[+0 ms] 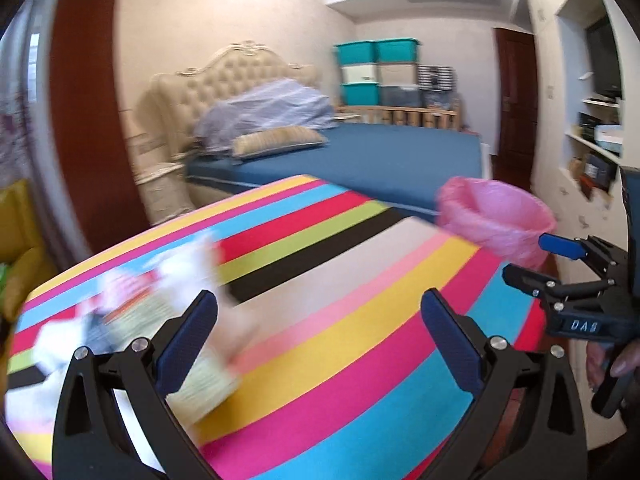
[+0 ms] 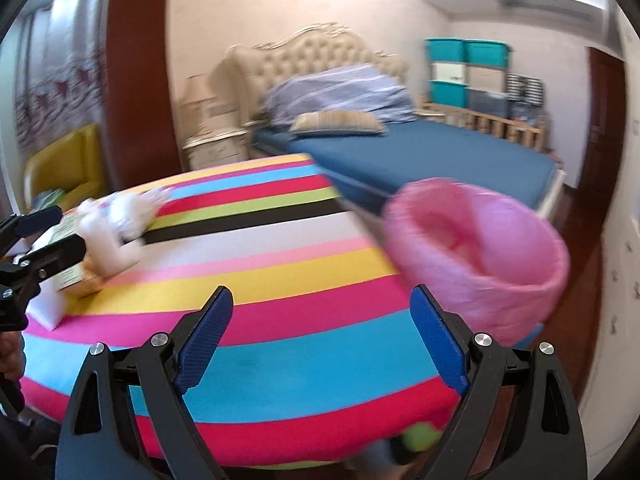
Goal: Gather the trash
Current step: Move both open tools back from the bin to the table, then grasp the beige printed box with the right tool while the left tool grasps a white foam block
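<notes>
From the left wrist view, the left gripper (image 1: pixel 318 332) hangs over the round table with the rainbow-striped cloth (image 1: pixel 360 320), fingers spread wide with nothing between them. The pile of blurry white and printed paper trash (image 1: pixel 160 304) sits on the left part of the table, right by the left blue finger pad (image 1: pixel 186 340), though it's too smeared to say if they touch. The pink plastic-lined trash bin (image 1: pixel 494 218) is off the far right edge of the table, and the right gripper (image 1: pixel 532 258) pokes in from the right, near the bin. Blue-sheeted bed (image 1: pixel 360 156) behind it all. Over on the right wrist view, the right gripper (image 2: pixel 322 332) is also spread open and empty above the near side of the cloth (image 2: pixel 280 280). Trash (image 2: pixel 108 232) is far left on the table, with the left gripper (image 2: pixel 48 230) right at it; the bin (image 2: pixel 480 248) is close on the right, beside the table edge.
</notes>
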### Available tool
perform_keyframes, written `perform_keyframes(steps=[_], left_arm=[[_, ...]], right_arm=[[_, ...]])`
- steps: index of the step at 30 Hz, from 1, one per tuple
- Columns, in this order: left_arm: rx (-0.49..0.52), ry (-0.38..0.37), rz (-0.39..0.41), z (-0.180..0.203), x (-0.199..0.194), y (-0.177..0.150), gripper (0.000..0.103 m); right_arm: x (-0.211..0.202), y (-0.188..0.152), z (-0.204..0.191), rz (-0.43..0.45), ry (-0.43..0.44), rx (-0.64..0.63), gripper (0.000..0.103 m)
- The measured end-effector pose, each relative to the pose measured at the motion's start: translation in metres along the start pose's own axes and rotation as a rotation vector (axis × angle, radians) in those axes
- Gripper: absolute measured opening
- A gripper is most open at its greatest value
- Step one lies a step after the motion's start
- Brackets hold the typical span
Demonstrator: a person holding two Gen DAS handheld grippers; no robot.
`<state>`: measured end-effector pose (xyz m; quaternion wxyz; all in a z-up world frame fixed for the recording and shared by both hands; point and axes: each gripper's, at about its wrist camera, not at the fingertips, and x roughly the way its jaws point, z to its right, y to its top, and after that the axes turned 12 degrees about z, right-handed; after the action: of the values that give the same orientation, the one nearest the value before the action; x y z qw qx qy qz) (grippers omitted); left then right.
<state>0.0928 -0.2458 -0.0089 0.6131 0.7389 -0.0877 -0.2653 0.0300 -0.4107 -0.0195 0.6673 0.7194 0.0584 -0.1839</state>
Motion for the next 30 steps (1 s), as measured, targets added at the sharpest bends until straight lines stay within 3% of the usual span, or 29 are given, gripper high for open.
perform_keyframes(steps=[5, 10, 14, 21, 25, 30], left_arm=[[-0.016, 0.162, -0.005, -0.059, -0.048, -0.023, 0.099], [-0.100, 0.284, -0.066, -0.122, -0.086, -0.055, 0.099], [-0.165, 0.310, -0.109, -0.145, -0.105, -0.079, 0.099], [-0.144, 0.369, -0.158, -0.156, -0.112, -0.101, 0.099], [-0.201, 0.366, -0.166, -0.164, -0.117, -0.110, 0.099], [-0.197, 0.364, -0.154, -0.165, -0.124, -0.115, 0.099]], right_arm=[[0.008, -0.001, -0.053, -0.018, 0.100, -0.038, 0.085], [0.014, -0.009, -0.110, -0.050, 0.211, -0.096, 0.085], [0.027, -0.013, -0.148, -0.093, 0.272, -0.127, 0.085], [0.041, -0.003, -0.197, -0.091, 0.347, -0.150, 0.085], [0.050, -0.003, -0.211, -0.103, 0.359, -0.165, 0.084], [0.054, -0.006, -0.229, -0.124, 0.394, -0.181, 0.081]])
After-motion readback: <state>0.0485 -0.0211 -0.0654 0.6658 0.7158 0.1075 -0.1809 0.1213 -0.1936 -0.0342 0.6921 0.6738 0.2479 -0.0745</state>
